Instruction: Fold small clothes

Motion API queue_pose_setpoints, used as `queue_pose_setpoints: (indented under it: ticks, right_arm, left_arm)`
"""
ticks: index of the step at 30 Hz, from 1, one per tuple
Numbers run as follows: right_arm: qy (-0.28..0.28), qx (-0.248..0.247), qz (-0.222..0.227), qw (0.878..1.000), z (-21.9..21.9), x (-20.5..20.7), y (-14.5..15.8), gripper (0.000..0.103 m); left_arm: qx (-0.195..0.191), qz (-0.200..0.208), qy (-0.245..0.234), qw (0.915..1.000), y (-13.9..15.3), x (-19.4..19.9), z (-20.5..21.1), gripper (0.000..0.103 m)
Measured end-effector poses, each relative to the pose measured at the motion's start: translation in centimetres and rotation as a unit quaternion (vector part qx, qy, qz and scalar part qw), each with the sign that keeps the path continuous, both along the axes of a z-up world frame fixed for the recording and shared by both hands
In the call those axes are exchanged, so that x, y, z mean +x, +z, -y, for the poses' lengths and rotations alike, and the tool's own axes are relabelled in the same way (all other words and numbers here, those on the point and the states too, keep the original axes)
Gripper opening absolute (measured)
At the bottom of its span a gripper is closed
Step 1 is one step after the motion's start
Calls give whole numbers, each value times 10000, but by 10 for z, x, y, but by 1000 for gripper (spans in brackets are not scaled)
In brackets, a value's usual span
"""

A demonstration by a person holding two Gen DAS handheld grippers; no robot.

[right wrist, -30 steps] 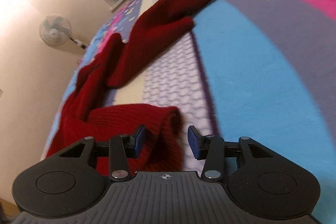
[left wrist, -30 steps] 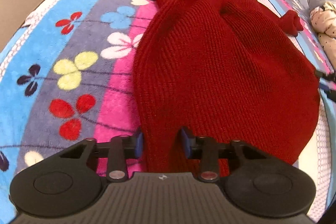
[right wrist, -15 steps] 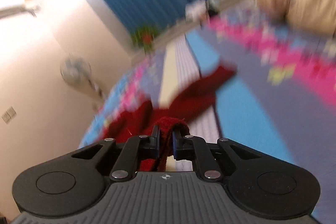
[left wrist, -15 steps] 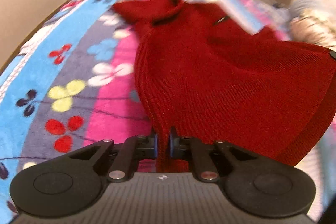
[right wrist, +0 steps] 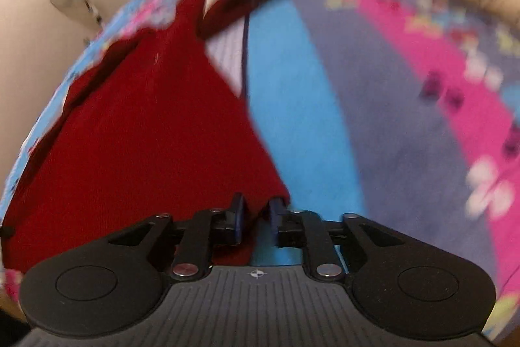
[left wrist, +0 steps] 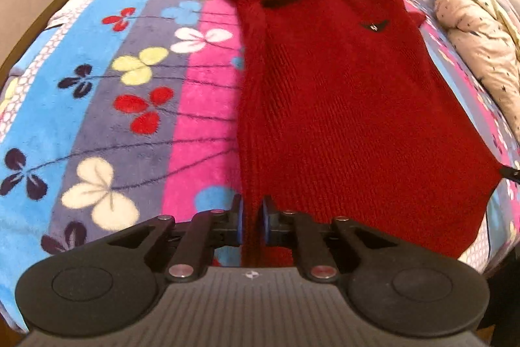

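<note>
The dark red ribbed knit sweater (left wrist: 341,93) lies spread along the bright flower-patterned fleece blanket (left wrist: 107,93), collar at the far end, hem near. The left gripper (left wrist: 250,218) pinches the near left hem corner, jaws narrow on the knit. The right gripper (right wrist: 256,217) has just been opening; the near right corner sits between its jaws, grip looking loose. Flattening looks about done; no fold made yet, so folding is all ahead.
</note>
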State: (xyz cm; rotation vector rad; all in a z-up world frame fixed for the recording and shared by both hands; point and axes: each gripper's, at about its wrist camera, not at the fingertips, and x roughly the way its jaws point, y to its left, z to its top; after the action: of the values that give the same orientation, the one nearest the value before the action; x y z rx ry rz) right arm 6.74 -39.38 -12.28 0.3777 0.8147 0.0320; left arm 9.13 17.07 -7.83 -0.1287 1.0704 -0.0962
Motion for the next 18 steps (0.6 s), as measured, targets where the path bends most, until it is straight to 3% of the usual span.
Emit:
queue_pose_setpoints:
  ticks: [2,5,8,12,14,16,18]
  right_arm:
    - [-531,74,99,9985,20,1,2,41]
    - [-864,473,-13,9951,35,15,-6,41]
    - [-566,609,-195,9963,16,36,-15,46]
    - [344,-104,-730,9967,-38,62,-37,45]
    - [674,-624,-601,9940,-57,65,-30,30]
    - [785,-241,-388,9959,-57,63,-17,28]
    - [379,-19,-45,9993,-47,59,-6,30]
  left_arm:
    - [-17,166,89,9998,5,1,0,13]
    - [-57,343,185,9992,9,12,5,13]
    - [-20,406,139,9991,11,17,19,13]
    - [125,488,-70,9987,9,26,43,25]
    - [197,446,-200,9986,5,31,55,26]
    - [384,422,-344,9978,1,36,68,26]
    - [689,649,-415,9946,2,38,79,26]
